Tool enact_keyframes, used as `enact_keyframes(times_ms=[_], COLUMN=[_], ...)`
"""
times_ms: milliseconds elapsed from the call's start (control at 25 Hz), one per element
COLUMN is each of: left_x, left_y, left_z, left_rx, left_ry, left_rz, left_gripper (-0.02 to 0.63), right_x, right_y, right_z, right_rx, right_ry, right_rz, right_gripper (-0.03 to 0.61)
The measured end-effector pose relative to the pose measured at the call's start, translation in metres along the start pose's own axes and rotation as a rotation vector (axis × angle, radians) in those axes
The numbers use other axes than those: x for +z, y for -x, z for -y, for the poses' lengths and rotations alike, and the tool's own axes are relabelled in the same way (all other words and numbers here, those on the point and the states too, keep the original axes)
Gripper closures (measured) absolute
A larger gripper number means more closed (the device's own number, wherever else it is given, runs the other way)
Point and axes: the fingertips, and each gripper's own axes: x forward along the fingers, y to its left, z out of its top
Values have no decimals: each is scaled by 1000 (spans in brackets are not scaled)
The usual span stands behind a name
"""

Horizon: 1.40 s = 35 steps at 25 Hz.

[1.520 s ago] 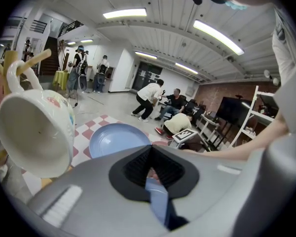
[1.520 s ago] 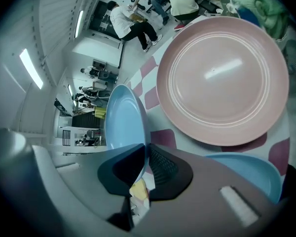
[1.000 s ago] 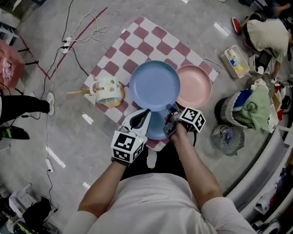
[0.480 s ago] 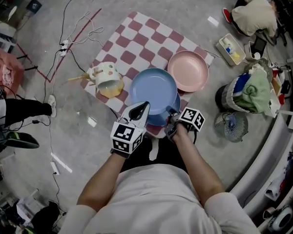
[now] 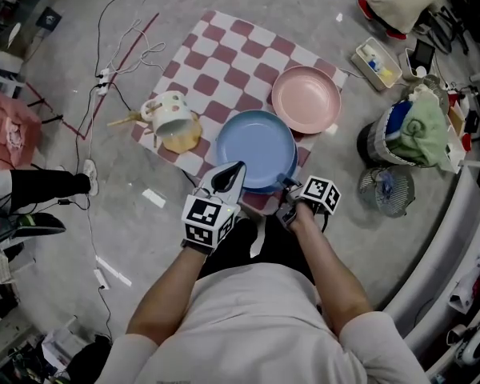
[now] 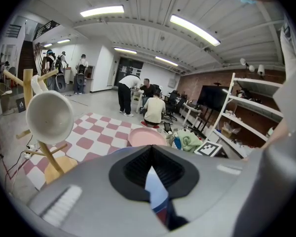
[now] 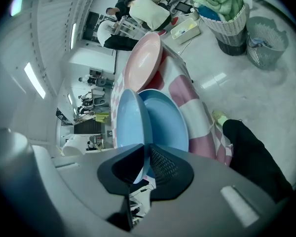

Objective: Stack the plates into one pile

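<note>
A pink-and-white checkered cloth [image 5: 224, 58] lies on the grey floor [image 5: 144, 238]. At its left edge a white mug [image 5: 170, 114] hangs on a wooden stand [image 5: 180, 140]. Cables run from a power strip [image 5: 106, 76] nearby. To the right stand a basket with a green towel [image 5: 420, 138] and a wire bin [image 5: 388, 192].

White T-shirt [image 5: 256, 318], dark trousers [image 5: 238, 248]; left gripper [image 5: 238, 167] and right gripper [image 5: 286, 185] carry marker cubes [image 5: 206, 221].

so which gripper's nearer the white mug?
Left. The left gripper is to the white mug's right and nearer the person, apart from it. The right gripper is farther right, shut on the near rim of the upper blue plate.
</note>
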Motion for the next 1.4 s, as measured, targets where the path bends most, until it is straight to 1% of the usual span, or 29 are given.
enact_keyframes(times_ms=[200, 440, 520, 600, 760, 800, 880, 1040, 1200, 1400], left_x=[-5, -5, -4, -3, -3, -2, -2, 0, 4, 8], left_y=[-3, -9, -12, -15, -22, -25, -30, -44, -59, -83], left_z=[6, 10, 11, 12, 14, 15, 19, 26, 34, 46], left_rx=[-13, -19, -21, -23, -27, -30, -38, -52, -70, -98], left_ry=[-13, -19, -20, -19, -13, -12, -13, -11, -17, -28], left_rz=[-18, -34, -36, -37, -43, -45, -50, -60, -75, -92], left_gripper=[607, 607, 607, 607, 607, 607, 607, 607, 607, 607], right_x=[-2, 4, 5, 6, 17, 21, 29, 51, 75, 112], right_y=[0, -1, -1, 0, 1, 2, 5, 11, 14, 17], right_z=[24, 45, 52, 56, 53, 51, 47, 38, 33, 30], right_rx=[-10, -40, -62, -92, -137, -142, -137, -107, -95, -46], right_ry=[-18, -25, -16, 21, 133, 153, 171, 158, 127, 54], right_rz=[-12, -18, -25, -33, -14, -9, 0, 32, 68, 135], right_gripper=[535, 535, 535, 535, 532, 521, 518, 518, 519, 520])
